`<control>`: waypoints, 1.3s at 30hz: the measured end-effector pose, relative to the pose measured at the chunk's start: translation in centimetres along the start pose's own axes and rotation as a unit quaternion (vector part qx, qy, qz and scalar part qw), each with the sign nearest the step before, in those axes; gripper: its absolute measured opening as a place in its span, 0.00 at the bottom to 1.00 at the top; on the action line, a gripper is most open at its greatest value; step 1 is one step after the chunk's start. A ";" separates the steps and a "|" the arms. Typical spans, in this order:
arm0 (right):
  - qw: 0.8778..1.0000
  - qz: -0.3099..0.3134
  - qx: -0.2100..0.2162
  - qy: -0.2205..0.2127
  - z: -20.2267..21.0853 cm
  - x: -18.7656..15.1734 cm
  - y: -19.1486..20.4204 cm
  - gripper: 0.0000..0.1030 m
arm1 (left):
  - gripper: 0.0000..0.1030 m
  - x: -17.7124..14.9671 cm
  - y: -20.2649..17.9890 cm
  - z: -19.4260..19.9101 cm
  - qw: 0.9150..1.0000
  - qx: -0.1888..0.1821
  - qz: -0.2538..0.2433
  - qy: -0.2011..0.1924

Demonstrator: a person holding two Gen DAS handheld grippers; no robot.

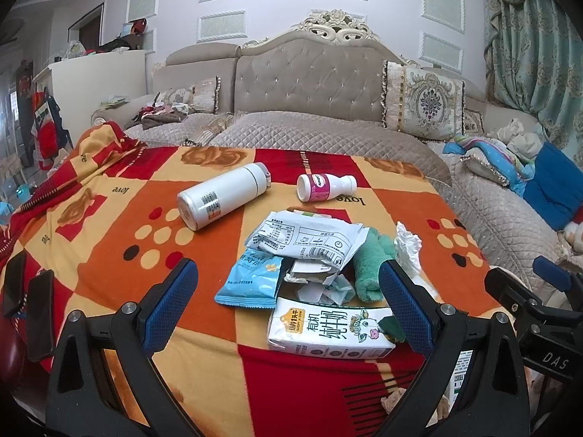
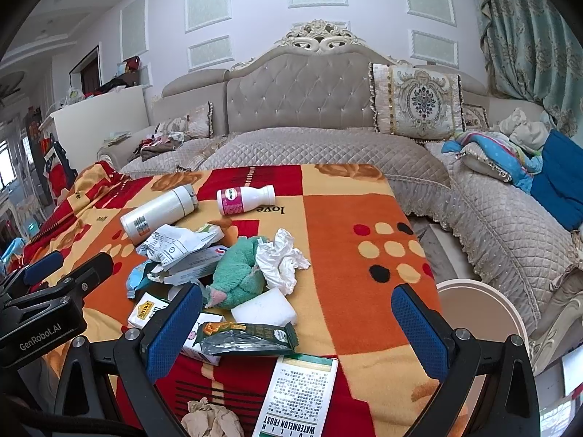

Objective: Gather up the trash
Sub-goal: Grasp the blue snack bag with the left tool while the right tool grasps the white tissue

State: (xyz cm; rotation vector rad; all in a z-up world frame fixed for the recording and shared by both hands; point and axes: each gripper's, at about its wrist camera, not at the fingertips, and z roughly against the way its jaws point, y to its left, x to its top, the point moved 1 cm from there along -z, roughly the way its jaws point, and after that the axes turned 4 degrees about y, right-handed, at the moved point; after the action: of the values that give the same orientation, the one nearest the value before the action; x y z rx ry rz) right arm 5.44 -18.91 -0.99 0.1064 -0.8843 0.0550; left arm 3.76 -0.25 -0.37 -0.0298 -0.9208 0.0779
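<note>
A heap of trash lies on the orange and red blanket (image 1: pixel 109 255). It holds a milk carton (image 1: pixel 328 331), a blue snack packet (image 1: pixel 251 284), crumpled white packaging (image 1: pixel 306 240), a white tissue (image 2: pixel 280 258), a dark green wrapper (image 2: pixel 247 338), a Watermelon Frost box (image 2: pixel 298 397) and brown crumpled paper (image 2: pixel 211 418). A green towel (image 2: pixel 237 276) and a white foam block (image 2: pixel 264 307) lie among them. My left gripper (image 1: pixel 288 302) hangs open just above the carton. Over the wrapper and box my right gripper (image 2: pixel 297 331) is open, holding nothing.
A white flask (image 1: pixel 222 195) and a small pink-labelled bottle (image 1: pixel 324 186) lie on their sides farther back. Behind the blanket stands a quilted sofa (image 1: pixel 309 127) with cushions and clothes. A round beige object (image 2: pixel 481 306) sits by the blanket's right edge. Two dark phones (image 1: pixel 40 313) lie at the left.
</note>
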 end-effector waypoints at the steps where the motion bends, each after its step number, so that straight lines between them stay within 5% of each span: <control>1: 1.000 -0.002 0.000 0.000 0.0 0.0 -0.1 1.00 | 0.96 -0.1 0.0 0.0 1.000 0.000 0.000 0.001; 29: 0.998 -0.002 -0.006 0.063 -1.6 -0.9 -2.2 1.00 | 0.96 -0.7 1.4 -1.0 1.000 0.013 0.000 0.029; 39: 0.996 -0.013 0.015 0.089 -2.4 -1.4 -3.7 1.00 | 0.96 -1.0 3.5 -2.6 0.997 -0.019 0.000 0.077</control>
State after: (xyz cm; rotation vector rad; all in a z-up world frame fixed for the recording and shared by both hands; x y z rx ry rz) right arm 6.70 -22.28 -3.86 0.1380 -0.7038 0.0524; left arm 5.01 3.18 -2.98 -0.0710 -0.7684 0.0578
